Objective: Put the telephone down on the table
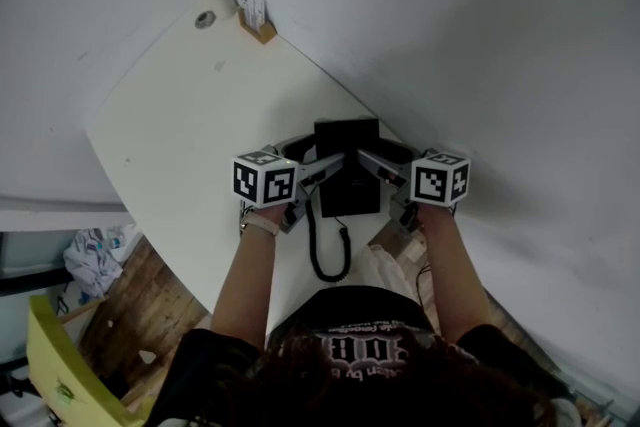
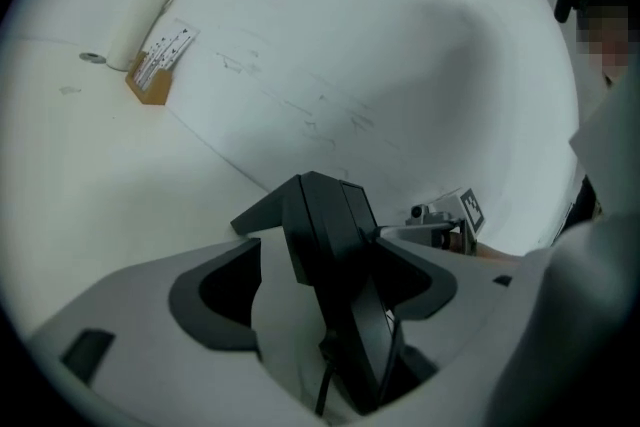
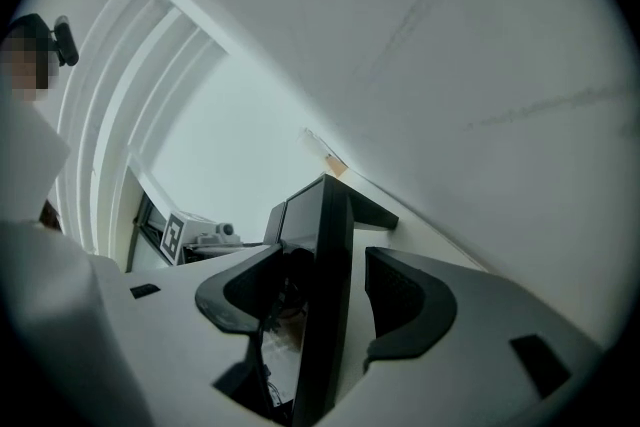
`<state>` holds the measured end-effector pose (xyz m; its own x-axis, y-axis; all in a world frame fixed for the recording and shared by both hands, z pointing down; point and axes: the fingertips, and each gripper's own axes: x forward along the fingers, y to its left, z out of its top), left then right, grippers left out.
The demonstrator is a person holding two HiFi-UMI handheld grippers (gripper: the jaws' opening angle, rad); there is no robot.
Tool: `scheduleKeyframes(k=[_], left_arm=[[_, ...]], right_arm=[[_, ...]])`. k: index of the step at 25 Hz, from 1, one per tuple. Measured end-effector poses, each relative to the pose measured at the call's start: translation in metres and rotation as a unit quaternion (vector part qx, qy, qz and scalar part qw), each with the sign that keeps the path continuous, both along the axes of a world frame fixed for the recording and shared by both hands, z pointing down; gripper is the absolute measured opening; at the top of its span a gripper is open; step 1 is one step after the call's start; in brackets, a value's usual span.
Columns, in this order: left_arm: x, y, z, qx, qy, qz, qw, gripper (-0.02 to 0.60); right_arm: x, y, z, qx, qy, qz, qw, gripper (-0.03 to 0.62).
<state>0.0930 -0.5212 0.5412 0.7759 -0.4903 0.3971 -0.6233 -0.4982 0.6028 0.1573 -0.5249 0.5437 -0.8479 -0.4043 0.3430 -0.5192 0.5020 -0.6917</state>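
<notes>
Two hand-held grippers straddle the telephone, jaws apart.

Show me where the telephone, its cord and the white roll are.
telephone (image 1: 347, 140), head view, on the upper part of its black body.
cord (image 1: 311, 240), head view, on the left strand of its loop.
white roll (image 2: 140, 25), left gripper view, on the middle of its side.
</notes>
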Motion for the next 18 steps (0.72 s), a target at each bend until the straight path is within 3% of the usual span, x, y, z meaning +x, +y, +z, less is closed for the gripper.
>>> scheduleKeyframes(k=[6,10,14,16,18], left_arm=[[-0.028,0.017,-0.024,0.03,-0.022,-0.012,0.9993,0.344],[-0.041,0.027,-0.068,0.089,-0.015,-0.028,0.9955,0.332],[-0.034,0.045,-0.125,0.174,0.014,-0.017,0.9845,0.194],[-0.036,0.054,-0.141,0.227,-0.021,-0.018,0.9736,0.136],[-0.04,0.066,-0.156,0.286,-0.063,-0.02,0.9559,0.016]], right_arm=[[0.023,0.006,-0.018,0.044,0.042,0.024,0.998,0.258],[0.03,0.016,-0.047,0.094,0.06,0.04,0.993,0.258],[0.026,0.032,-0.1,0.166,0.014,0.071,0.983,0.23],[0.026,0.04,-0.117,0.196,0.014,0.09,0.976,0.187],[0.028,0.048,-0.131,0.217,0.009,0.116,0.969,0.122]])
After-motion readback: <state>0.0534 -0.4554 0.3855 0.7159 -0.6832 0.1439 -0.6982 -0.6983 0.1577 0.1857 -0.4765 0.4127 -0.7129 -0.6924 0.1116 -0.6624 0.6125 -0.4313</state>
